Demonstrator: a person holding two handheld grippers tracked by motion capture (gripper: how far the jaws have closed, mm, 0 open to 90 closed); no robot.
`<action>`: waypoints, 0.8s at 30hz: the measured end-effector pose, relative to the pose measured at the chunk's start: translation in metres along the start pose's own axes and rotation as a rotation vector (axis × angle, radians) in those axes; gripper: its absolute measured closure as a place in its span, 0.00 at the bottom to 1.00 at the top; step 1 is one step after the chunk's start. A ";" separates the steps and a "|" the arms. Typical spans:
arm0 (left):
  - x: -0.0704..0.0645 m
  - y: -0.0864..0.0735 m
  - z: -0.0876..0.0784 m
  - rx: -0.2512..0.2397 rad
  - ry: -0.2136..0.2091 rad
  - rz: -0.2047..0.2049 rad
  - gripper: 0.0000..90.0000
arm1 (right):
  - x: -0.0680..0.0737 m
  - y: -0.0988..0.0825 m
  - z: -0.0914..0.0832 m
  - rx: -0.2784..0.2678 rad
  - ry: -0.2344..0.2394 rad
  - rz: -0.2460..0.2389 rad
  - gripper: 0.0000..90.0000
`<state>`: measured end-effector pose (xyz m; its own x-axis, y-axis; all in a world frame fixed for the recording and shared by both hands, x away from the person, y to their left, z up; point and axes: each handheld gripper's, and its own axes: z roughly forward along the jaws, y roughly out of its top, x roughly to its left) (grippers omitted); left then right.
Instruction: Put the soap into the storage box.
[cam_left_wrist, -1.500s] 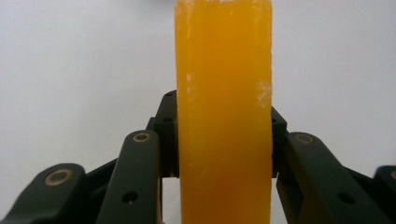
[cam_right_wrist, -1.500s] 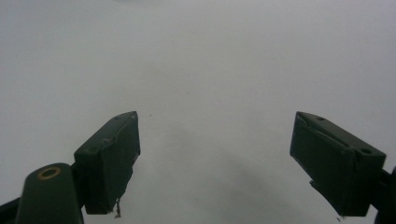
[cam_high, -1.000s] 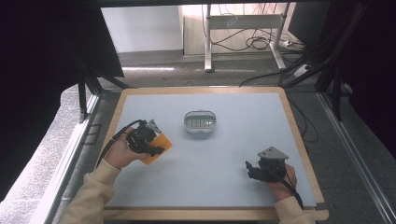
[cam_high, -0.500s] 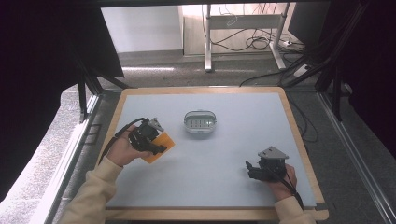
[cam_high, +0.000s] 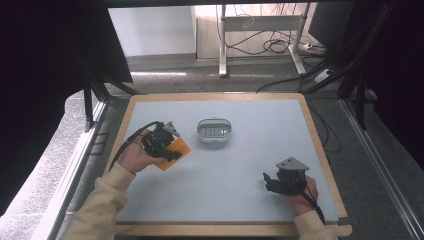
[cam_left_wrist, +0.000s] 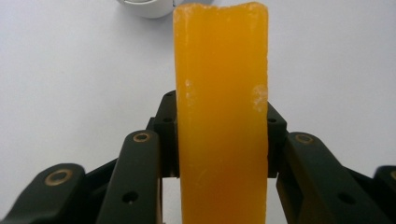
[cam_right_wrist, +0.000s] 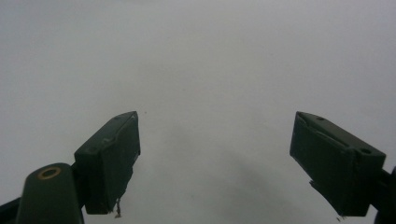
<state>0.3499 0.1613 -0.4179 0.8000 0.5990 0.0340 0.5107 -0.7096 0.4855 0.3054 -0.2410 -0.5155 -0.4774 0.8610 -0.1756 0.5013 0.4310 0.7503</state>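
While the orange bar (cam_left_wrist: 220, 116) is clamped between the jaws of the left tool (cam_high: 167, 145), the step in hand is judged to be its carriage toward the oval dish (cam_high: 214, 131). The bar is held edge-on, gripped at its two flat sides, and juts forward past the jaw tips; its far end is seen in the left gripper view to reach almost to the dish's white rim (cam_left_wrist: 144, 6), which lies just ahead of the tool and slightly to one side. In the high view the bar (cam_high: 172, 152) is low over the pale grey desk (cam_high: 240, 170); whether it touches the surface cannot be told.

The right tool (cam_high: 272, 182) is held well apart, near the desk's close edge, its jaws spread wide and empty over bare desk.

Next move, as judged: a short advance over the dish, then a release with the bar laid flat.

Materials: the bar is waxy, translucent orange, soap-like, with chalky scuffs and a rough, uneven far edge. The dish is oval, pale plastic, with a slotted floor. The jaws are matt black.
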 end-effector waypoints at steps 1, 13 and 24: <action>0.000 0.001 0.000 -0.003 0.003 0.006 0.69 | 0.000 0.000 0.000 0.000 0.000 0.000 0.18; 0.000 0.014 0.004 0.013 0.002 0.053 0.69 | 0.000 0.001 0.000 -0.006 -0.003 0.001 0.18; -0.004 0.030 0.013 0.033 0.027 0.095 0.69 | 0.001 0.001 -0.001 -0.012 0.003 -0.004 0.18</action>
<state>0.3663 0.1332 -0.4148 0.8370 0.5375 0.1023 0.4432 -0.7756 0.4495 0.3049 -0.2404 -0.5143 -0.4817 0.8582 -0.1771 0.4902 0.4314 0.7574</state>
